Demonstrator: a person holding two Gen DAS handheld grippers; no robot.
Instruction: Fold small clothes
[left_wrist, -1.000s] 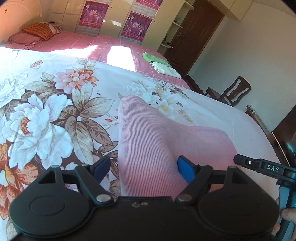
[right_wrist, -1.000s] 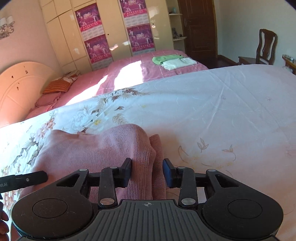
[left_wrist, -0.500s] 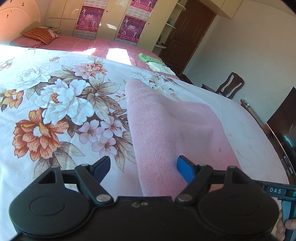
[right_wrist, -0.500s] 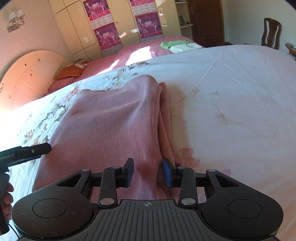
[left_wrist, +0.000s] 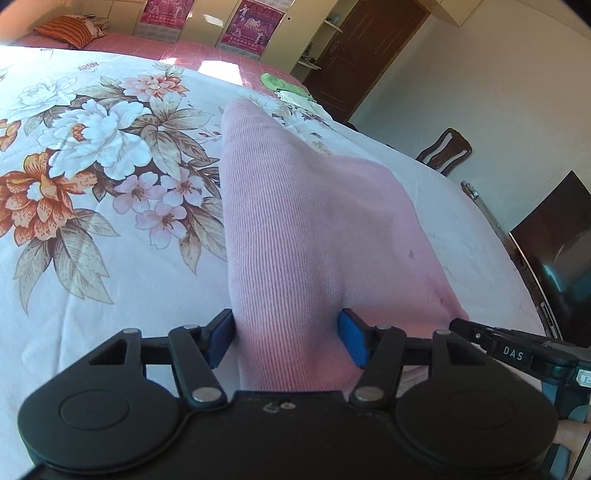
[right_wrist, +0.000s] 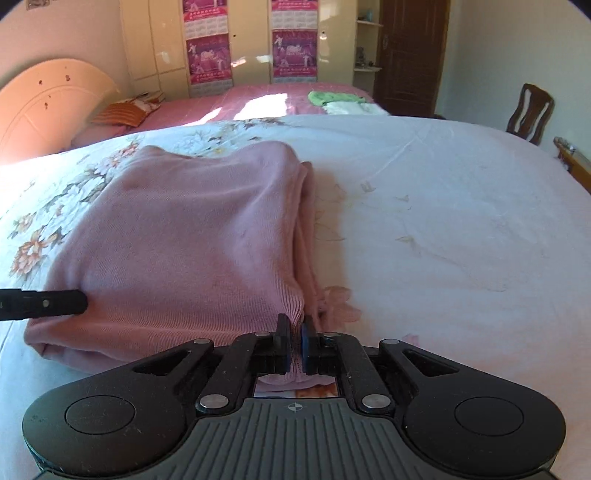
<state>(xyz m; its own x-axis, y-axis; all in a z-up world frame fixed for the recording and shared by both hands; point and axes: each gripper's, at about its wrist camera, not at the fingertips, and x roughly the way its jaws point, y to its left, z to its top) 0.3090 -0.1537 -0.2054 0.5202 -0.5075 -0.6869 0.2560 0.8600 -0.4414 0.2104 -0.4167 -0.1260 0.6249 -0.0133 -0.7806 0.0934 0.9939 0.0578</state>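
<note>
Lying folded on the floral bedsheet (right_wrist: 443, 192), the pink knit garment (right_wrist: 192, 240) has its near right corner clamped by the right gripper (right_wrist: 294, 341); the left gripper (left_wrist: 286, 338) straddles its near left edge, fingers spread.

My two wrist cameras looked forward, low and close past their fingers, sharing the pink garment (left_wrist: 314, 229) (right_wrist: 192, 240) ahead.
</note>
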